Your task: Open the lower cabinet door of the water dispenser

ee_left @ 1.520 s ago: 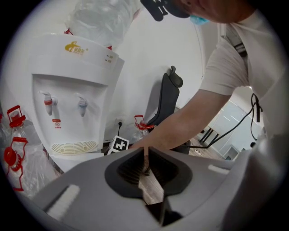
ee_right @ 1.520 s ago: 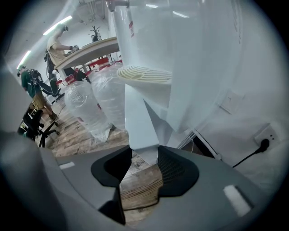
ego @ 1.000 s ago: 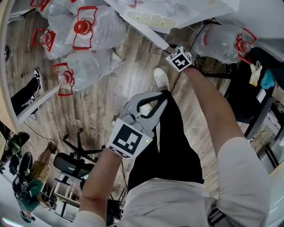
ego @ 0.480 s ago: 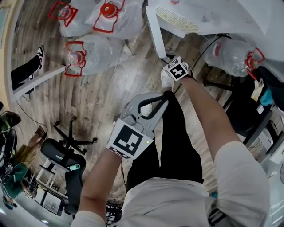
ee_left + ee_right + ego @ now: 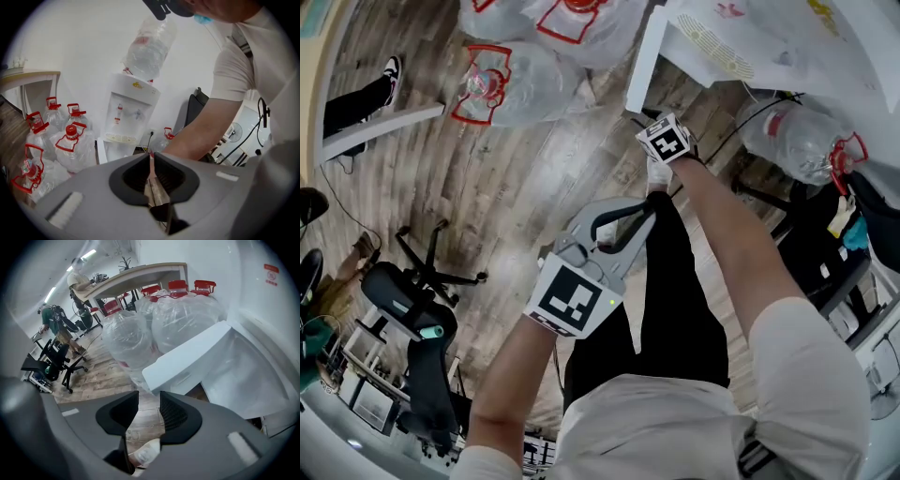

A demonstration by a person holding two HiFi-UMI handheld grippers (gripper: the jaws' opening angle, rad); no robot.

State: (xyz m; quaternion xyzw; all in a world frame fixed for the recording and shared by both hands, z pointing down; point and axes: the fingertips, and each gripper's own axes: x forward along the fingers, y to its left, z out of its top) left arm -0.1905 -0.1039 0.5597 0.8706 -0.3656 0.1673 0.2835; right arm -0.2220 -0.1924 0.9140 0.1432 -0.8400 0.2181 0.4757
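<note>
lower door open, both grippers empty

closest in, the left gripper (image 5: pixel 151 158) has its jaws pressed together on nothing. ahead, the right gripper (image 5: pixel 149 399) hangs over the wood floor (image 5: pixel 105 376), jaws apart and closing, nothing between them. just beyond it the cabinet door (image 5: pixel 187 363) of the water dispenser (image 5: pixel 131 110) stands swung open, with water bottles (image 5: pixel 183 315) behind.

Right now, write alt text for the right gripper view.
The right tool, jaws apart and closing with nothing between them, faces the water dispenser's lower cabinet door, which stands open. Clear water jugs with red caps crowd behind it on a wood floor.
</note>
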